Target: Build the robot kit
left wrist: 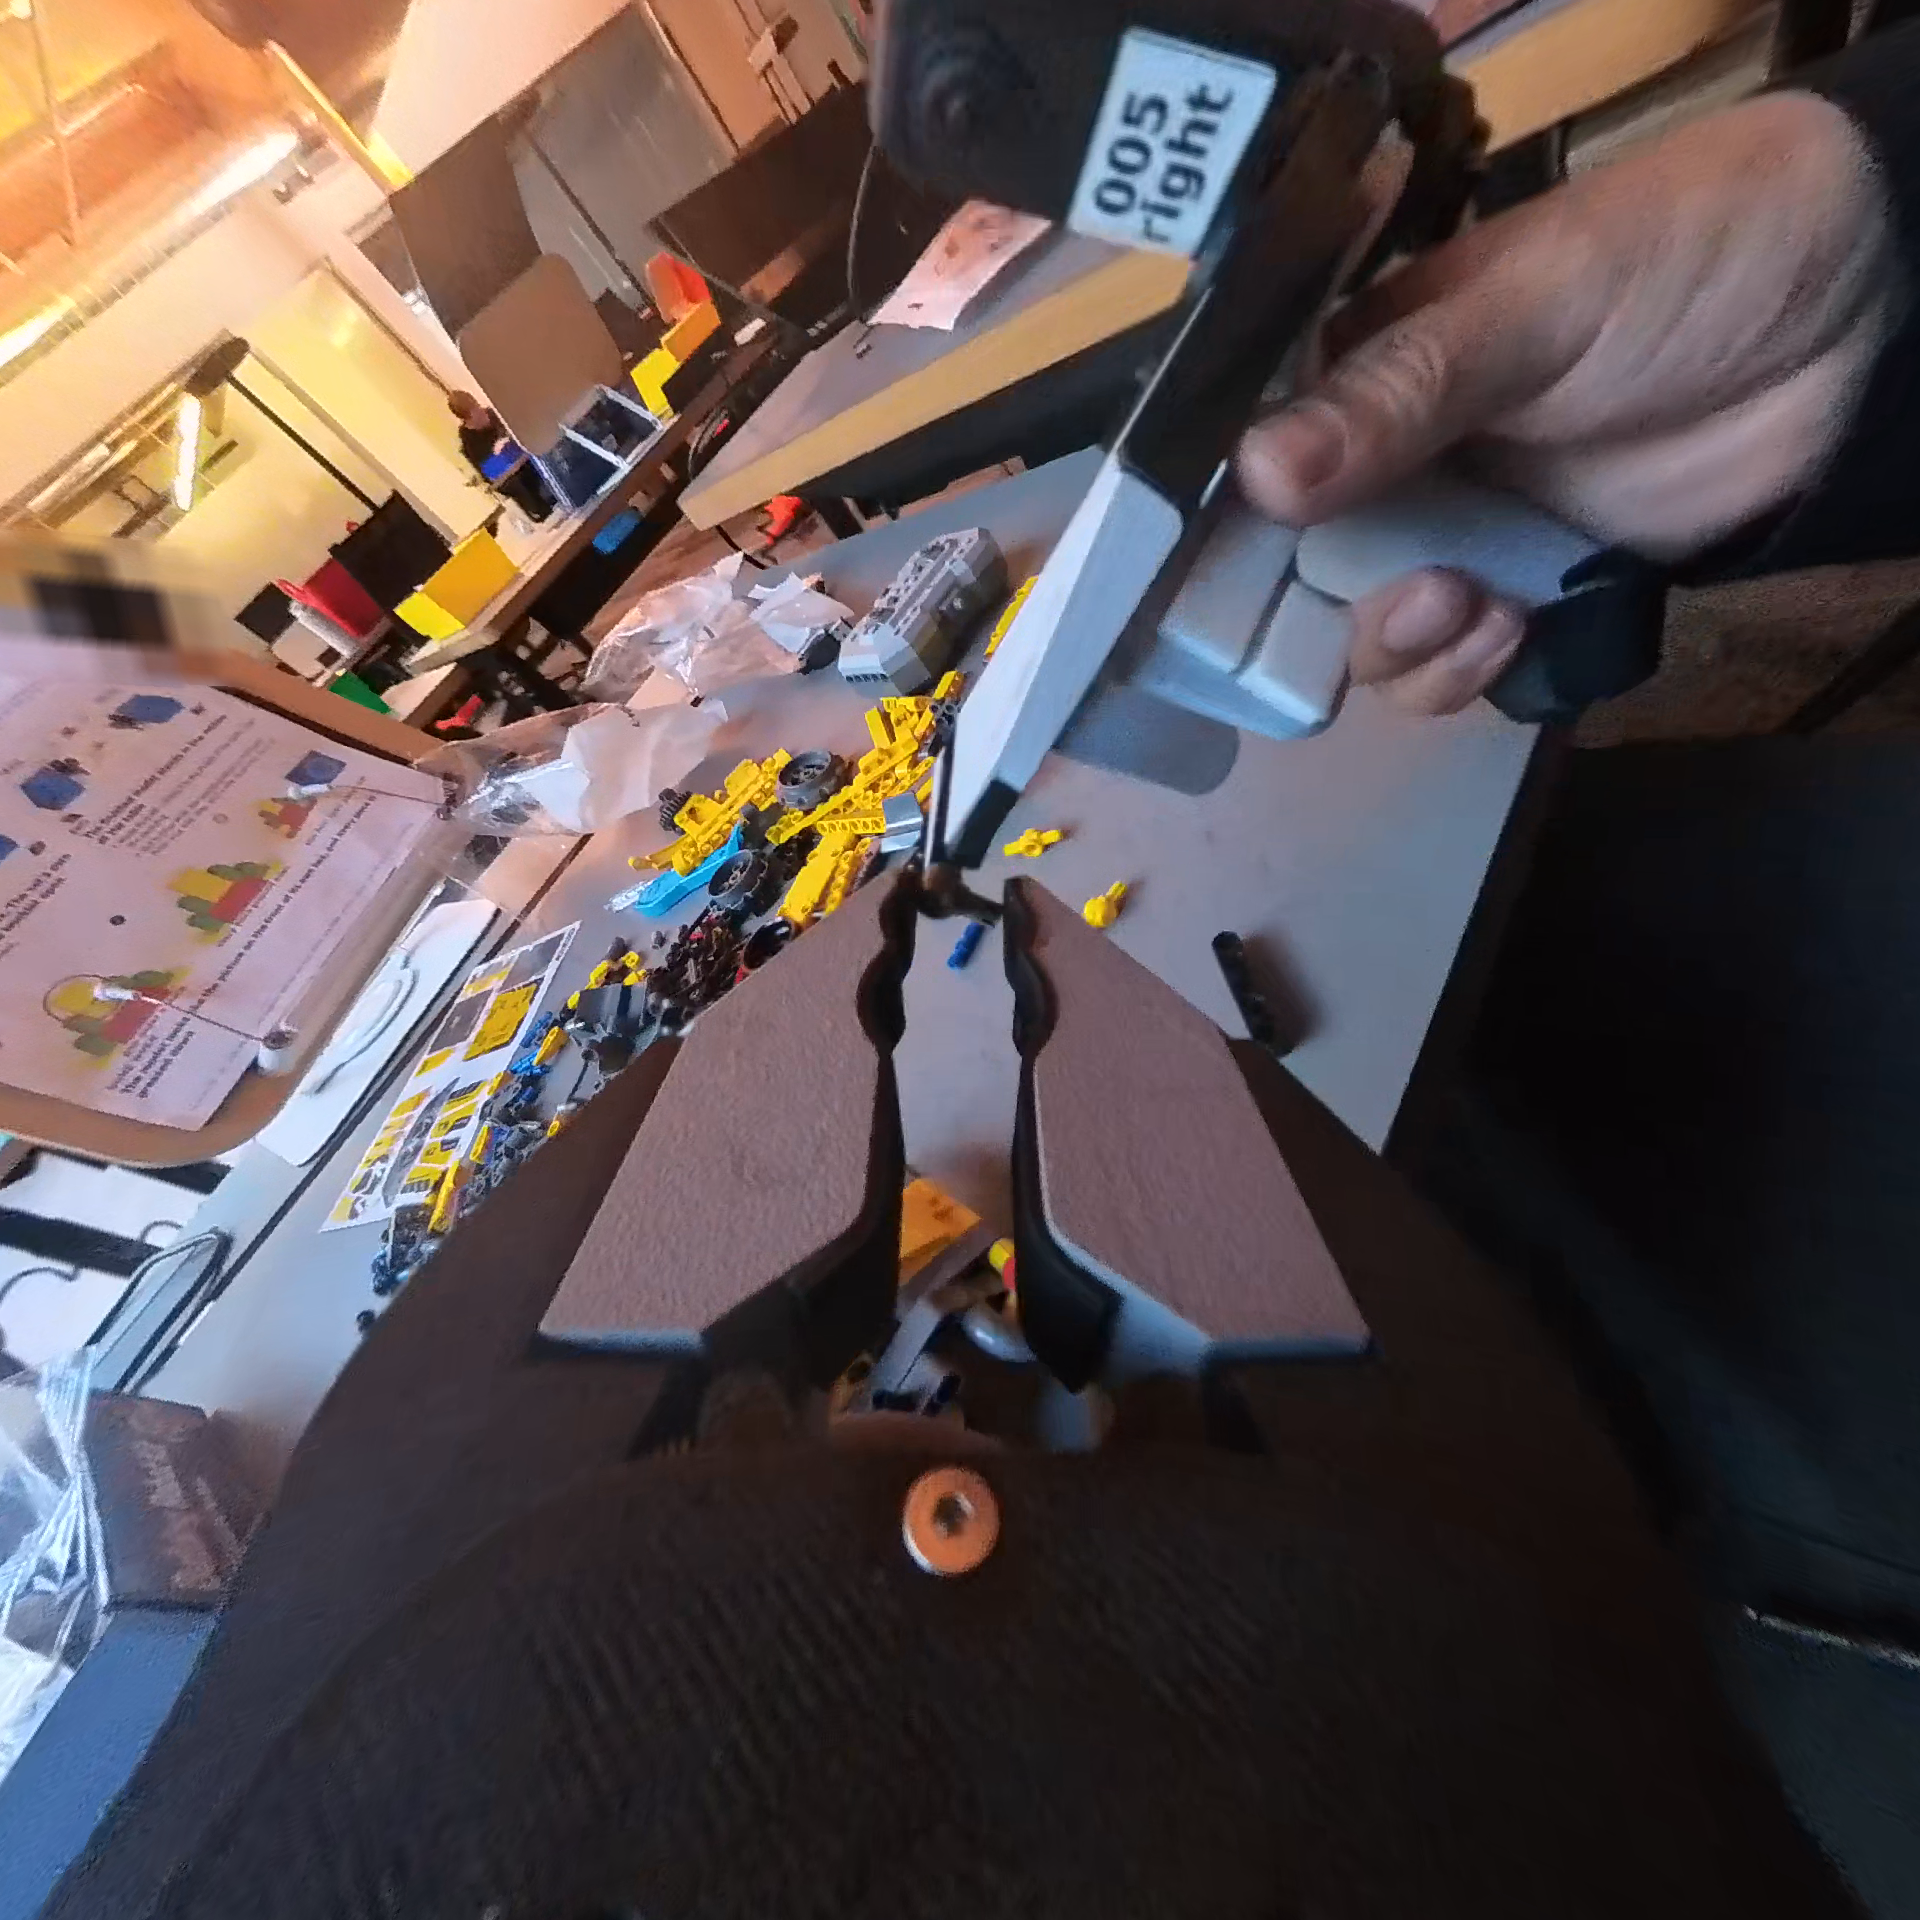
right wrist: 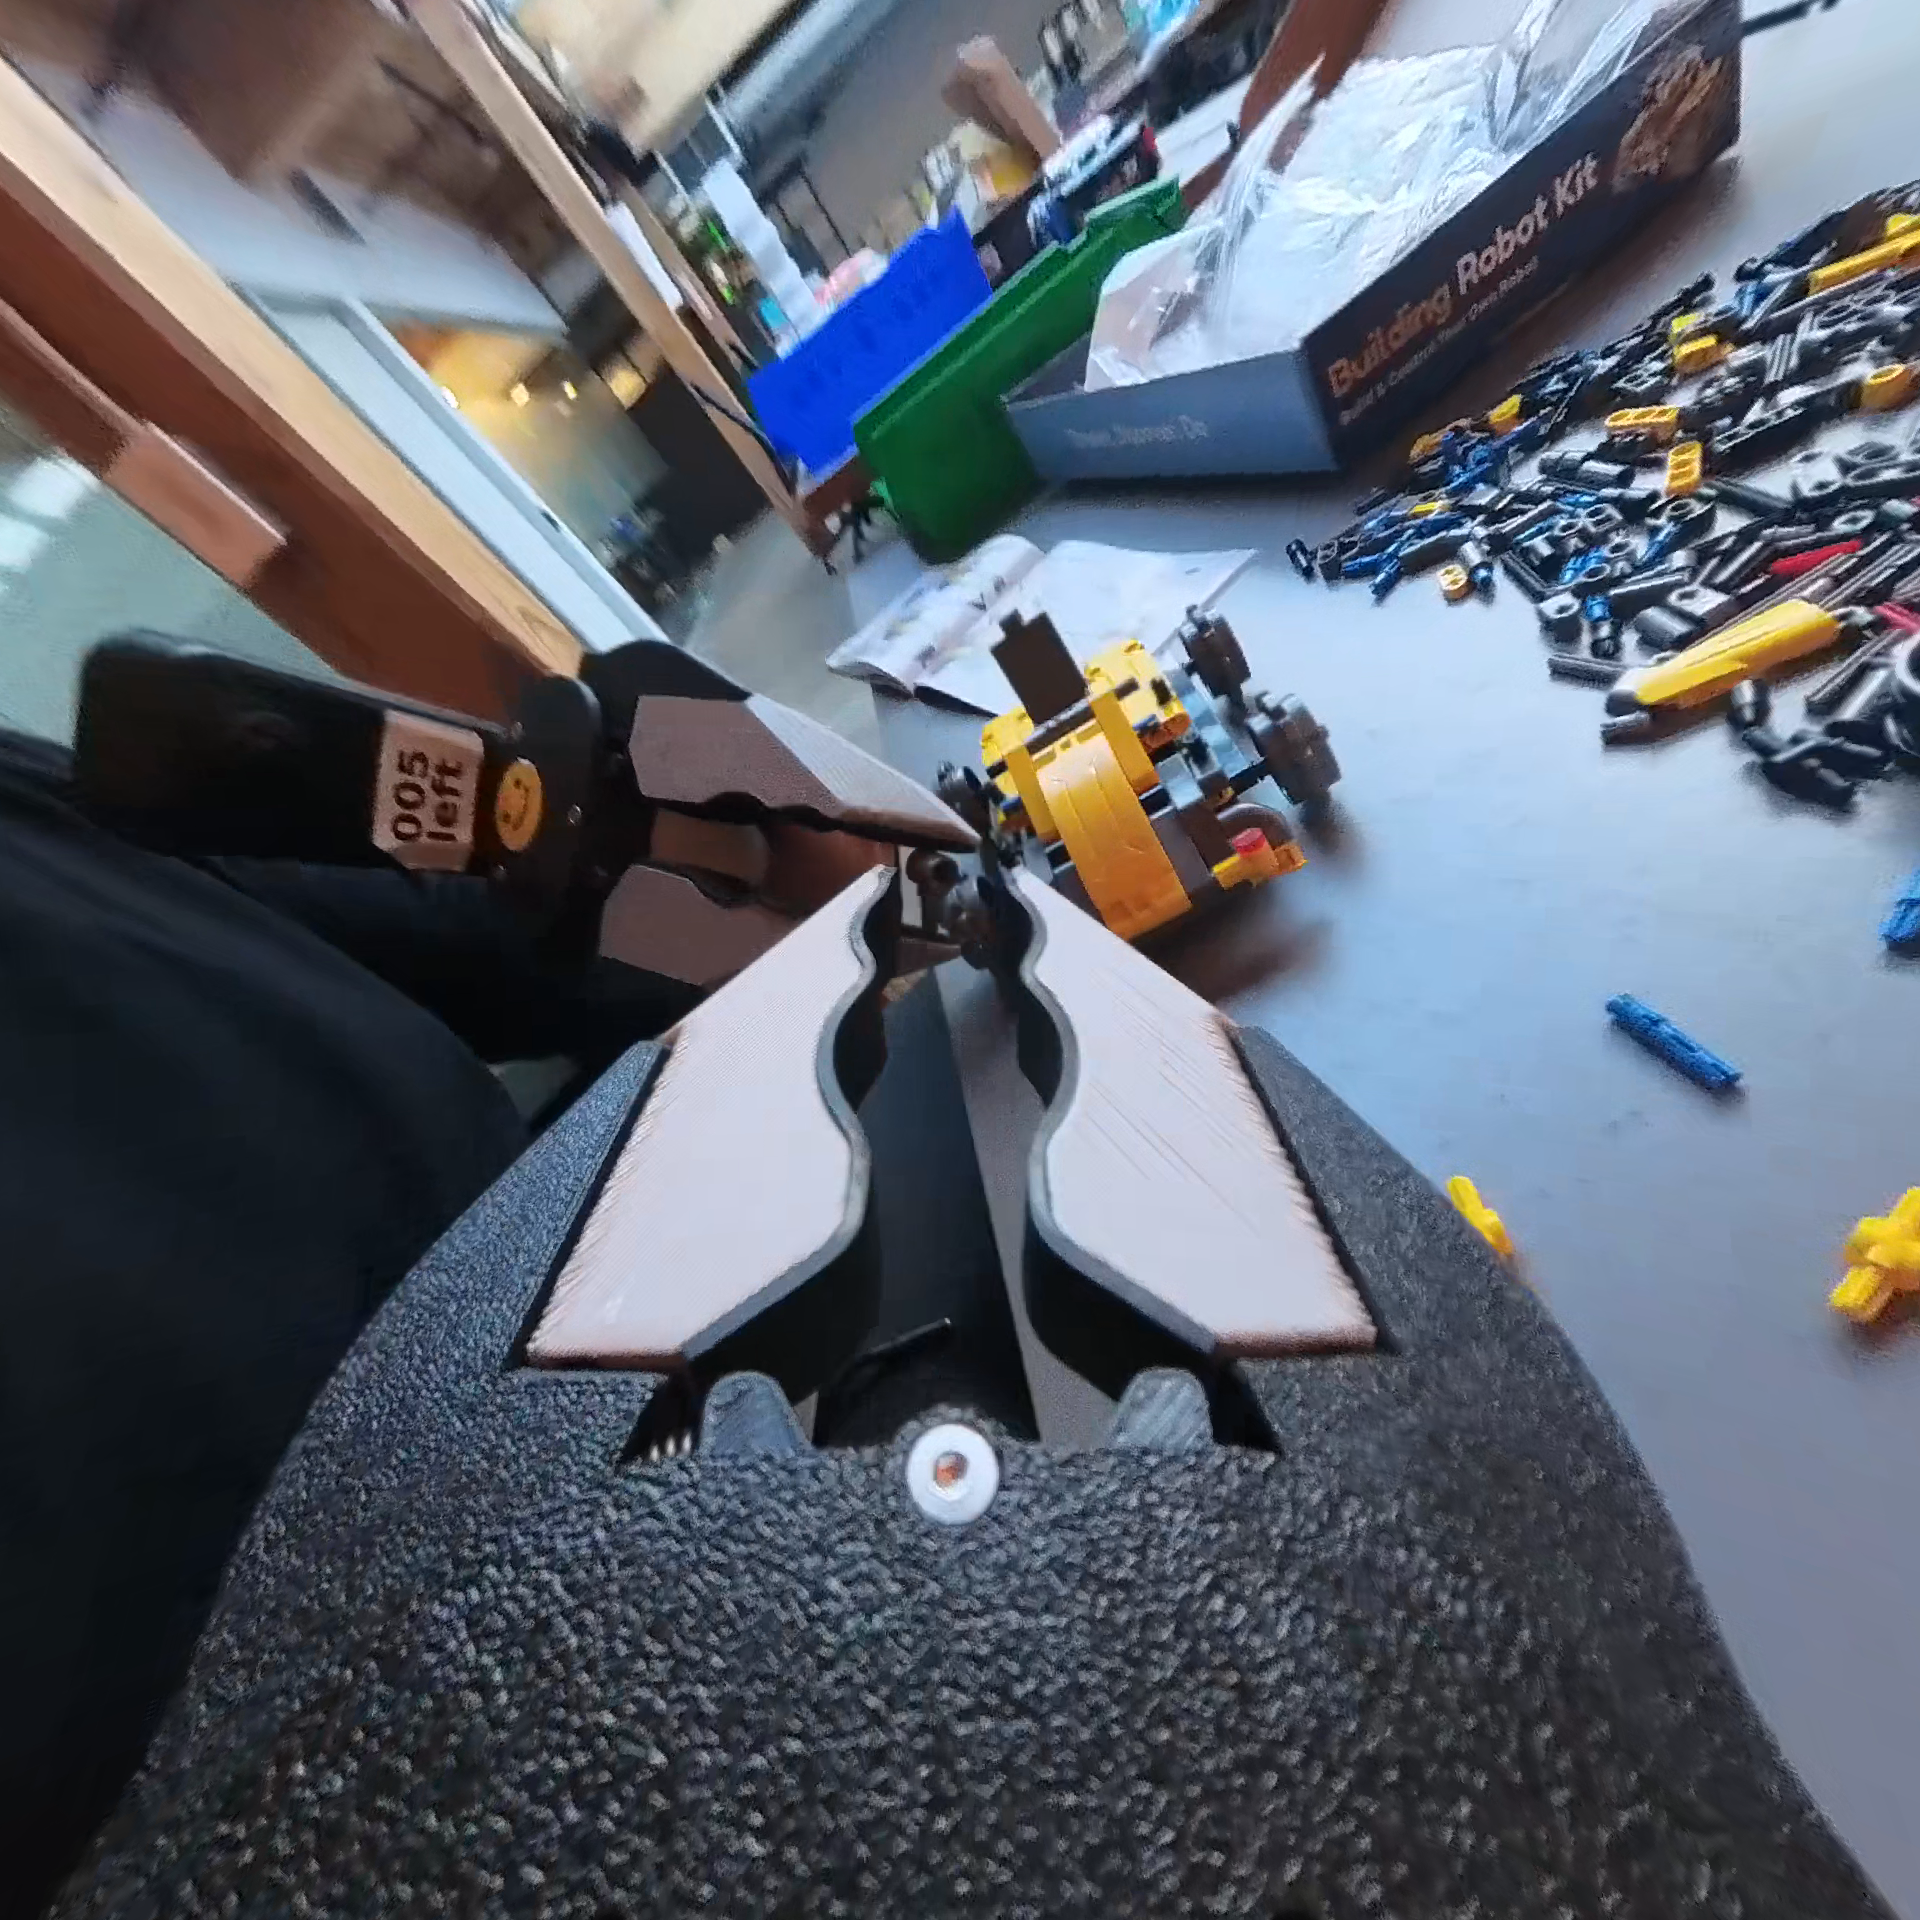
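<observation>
You are pinching a small dark piece (right wrist: 951, 902) in your narrowed right gripper (right wrist: 948, 896). Your left gripper (left wrist: 953, 906), also narrow, is meeting it tip to tip, though I cannot tell whether it is gripping. A yellow model (right wrist: 1101, 800) is sitting just beyond.

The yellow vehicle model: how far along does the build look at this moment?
Partly done: the yellow vehicle model stands assembled on the table, with wheels fitted. In hand: the left gripper and right gripper meet tip to tip around a small dark part. Left: a large pile of loose pieces and scattered yellow connectors lie unused.
</observation>
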The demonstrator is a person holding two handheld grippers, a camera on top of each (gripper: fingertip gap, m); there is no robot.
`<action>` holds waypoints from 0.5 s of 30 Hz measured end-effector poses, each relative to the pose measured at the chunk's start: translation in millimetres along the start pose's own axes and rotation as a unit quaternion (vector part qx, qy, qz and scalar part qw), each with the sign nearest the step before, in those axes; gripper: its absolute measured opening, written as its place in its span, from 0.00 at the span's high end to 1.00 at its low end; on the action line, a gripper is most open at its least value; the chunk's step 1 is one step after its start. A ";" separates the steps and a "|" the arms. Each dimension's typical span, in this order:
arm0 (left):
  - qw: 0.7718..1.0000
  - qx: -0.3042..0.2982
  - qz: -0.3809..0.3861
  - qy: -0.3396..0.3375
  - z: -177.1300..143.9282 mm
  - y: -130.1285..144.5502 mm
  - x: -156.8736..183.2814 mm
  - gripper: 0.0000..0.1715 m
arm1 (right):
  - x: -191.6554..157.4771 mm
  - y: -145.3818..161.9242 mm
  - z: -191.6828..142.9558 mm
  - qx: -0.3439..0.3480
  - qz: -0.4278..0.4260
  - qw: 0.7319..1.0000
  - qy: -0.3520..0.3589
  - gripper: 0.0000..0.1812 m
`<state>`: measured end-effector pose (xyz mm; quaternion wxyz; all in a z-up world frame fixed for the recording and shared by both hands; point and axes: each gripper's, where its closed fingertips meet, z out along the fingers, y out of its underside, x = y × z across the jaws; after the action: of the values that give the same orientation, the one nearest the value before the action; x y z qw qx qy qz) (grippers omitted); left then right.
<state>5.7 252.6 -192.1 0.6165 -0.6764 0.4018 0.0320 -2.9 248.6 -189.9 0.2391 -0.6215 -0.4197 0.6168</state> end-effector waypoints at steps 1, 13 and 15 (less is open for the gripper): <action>1.000 0.004 0.001 0.004 0.1 -1.6 2.6 0.92 | -0.4 2.4 1.1 -0.013 -0.010 1.000 0.005 0.90; 0.989 0.001 -0.138 0.047 -3.7 1.8 4.3 0.93 | -10.0 -3.8 -0.5 0.047 0.008 0.998 -0.052 0.96; 0.975 0.007 -0.207 0.080 -6.4 -1.6 4.0 0.96 | -12.0 -8.3 -4.8 0.067 0.004 0.996 -0.062 0.96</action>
<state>6.5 245.0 -191.4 0.5806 -0.7407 0.3011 -0.1536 1.2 244.3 -175.7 0.2506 -0.5664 -0.3891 0.6818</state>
